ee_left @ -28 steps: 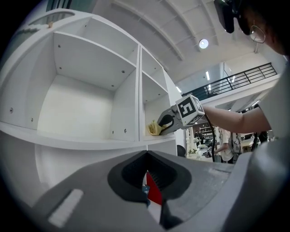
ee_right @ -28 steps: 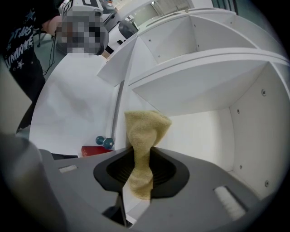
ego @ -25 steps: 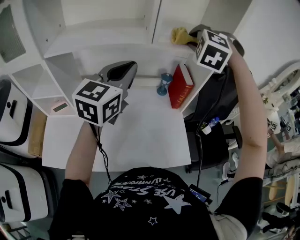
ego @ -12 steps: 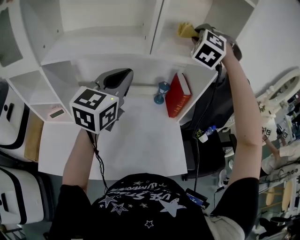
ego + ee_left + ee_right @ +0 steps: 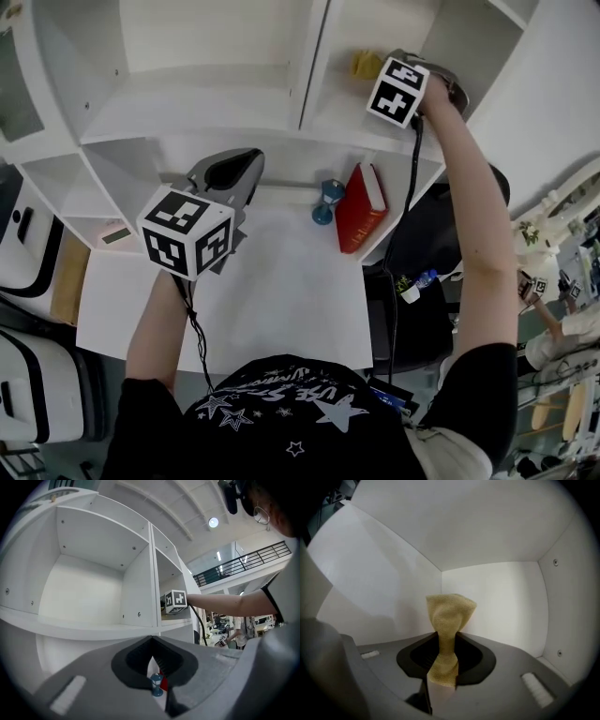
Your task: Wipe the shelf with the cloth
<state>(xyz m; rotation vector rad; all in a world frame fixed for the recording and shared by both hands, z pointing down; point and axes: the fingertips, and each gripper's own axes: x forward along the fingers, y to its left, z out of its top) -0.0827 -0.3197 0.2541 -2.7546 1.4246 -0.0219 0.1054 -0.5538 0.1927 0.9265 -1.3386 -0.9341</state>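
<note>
Where the left gripper [image 5: 151, 640] hangs: 10 o'clock in the head view, over the back edge of the white tabletop [image 5: 281, 281] and below the shelf unit's lower board. Jaws closed tip to tip, nothing held.
Left bay [image 5: 89, 592]: wide, bare, peg holes in the side walls. Open room from wall to wall.
Divider [image 5: 314, 47]: upright panel at 12 o'clock. It is the hard edge between the wide bay and the narrow right bay.
Under the board: blue hourglass [image 5: 328, 200] upright at 12 o'clock, just beside a red book [image 5: 361, 206] that stands tilted near the right side panel.
Right gripper [image 5: 446, 637]: 1 o'clock in the head view, reached into the narrow right bay. Jaws clamped on the cloth [image 5: 449, 613].
Cloth position: yellow, pinched at its waist between the jaws, inside the right bay of the shelf [image 5: 342, 103].
Cloth axis: long axis runs along the jaws' line. Flared free end points at the bay's back corner; a short tail trails behind the jaws.
Room around cloth: in the right gripper view, side wall with peg holes near at 3 o'clock, more space toward 9 o'clock.
Contact with board: cannot tell.
</note>
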